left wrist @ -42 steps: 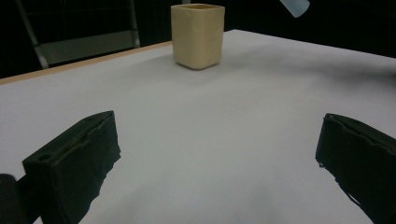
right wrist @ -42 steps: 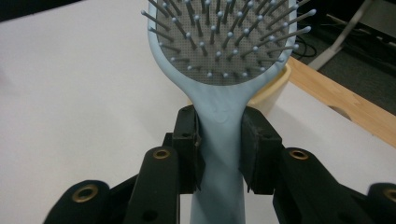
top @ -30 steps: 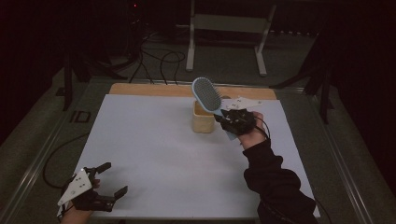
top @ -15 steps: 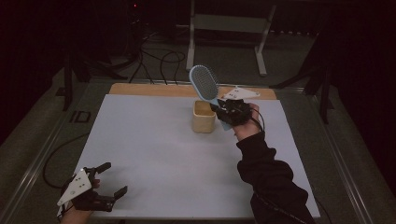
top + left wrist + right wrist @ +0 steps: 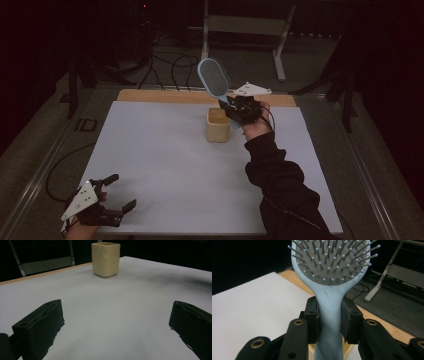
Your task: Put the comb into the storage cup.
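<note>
Nearest the person, at the table's (image 5: pixel 165 165) front left corner, the left gripper (image 5: pixel 116 192) rests with jaws spread wide and nothing between them. Farther off, the right gripper (image 5: pixel 231 106) clamps the handle of a pale blue hairbrush (image 5: pixel 214 76). Its long axis rises from the jaws, tilted up and leftward, bristled head uppermost and away from the gripper. Just below and left stands a cream cup (image 5: pixel 219 124), upright.

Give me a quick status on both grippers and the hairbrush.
Right hand-held gripper shut on hairbrush handle, head up. Left hand-held gripper open, empty. Brush above beige cup, nothing between them.
</note>
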A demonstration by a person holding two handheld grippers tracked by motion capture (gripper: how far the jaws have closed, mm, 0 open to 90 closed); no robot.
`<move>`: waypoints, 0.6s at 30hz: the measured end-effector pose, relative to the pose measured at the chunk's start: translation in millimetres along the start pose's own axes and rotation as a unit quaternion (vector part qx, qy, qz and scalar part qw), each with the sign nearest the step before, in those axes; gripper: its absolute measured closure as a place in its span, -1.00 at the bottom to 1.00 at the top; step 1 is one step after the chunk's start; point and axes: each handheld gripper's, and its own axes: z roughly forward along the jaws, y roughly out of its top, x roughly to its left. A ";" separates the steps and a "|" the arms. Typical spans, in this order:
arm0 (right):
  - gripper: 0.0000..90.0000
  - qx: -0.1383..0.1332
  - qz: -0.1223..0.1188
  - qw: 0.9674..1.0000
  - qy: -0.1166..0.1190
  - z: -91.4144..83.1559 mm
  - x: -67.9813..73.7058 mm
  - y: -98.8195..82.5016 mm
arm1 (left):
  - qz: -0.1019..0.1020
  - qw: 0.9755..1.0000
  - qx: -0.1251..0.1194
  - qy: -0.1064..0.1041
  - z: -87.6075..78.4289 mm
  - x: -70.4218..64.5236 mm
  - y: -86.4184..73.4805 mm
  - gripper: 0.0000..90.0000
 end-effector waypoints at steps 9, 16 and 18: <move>0.56 -0.014 0.007 1.000 -0.001 15.7 -3.0 8.0 | -0.004 1.000 -0.002 0.002 -1.2 0.6 -0.7 -1.00; 0.56 -0.029 0.017 0.999 -0.004 24.7 -6.0 13.1 | -0.004 1.000 -0.001 0.001 -1.2 0.4 -0.7 -1.00; 0.56 -0.033 0.024 0.999 -0.008 28.2 -6.6 14.4 | -0.005 1.000 -0.001 0.001 -1.3 0.6 -0.8 -1.00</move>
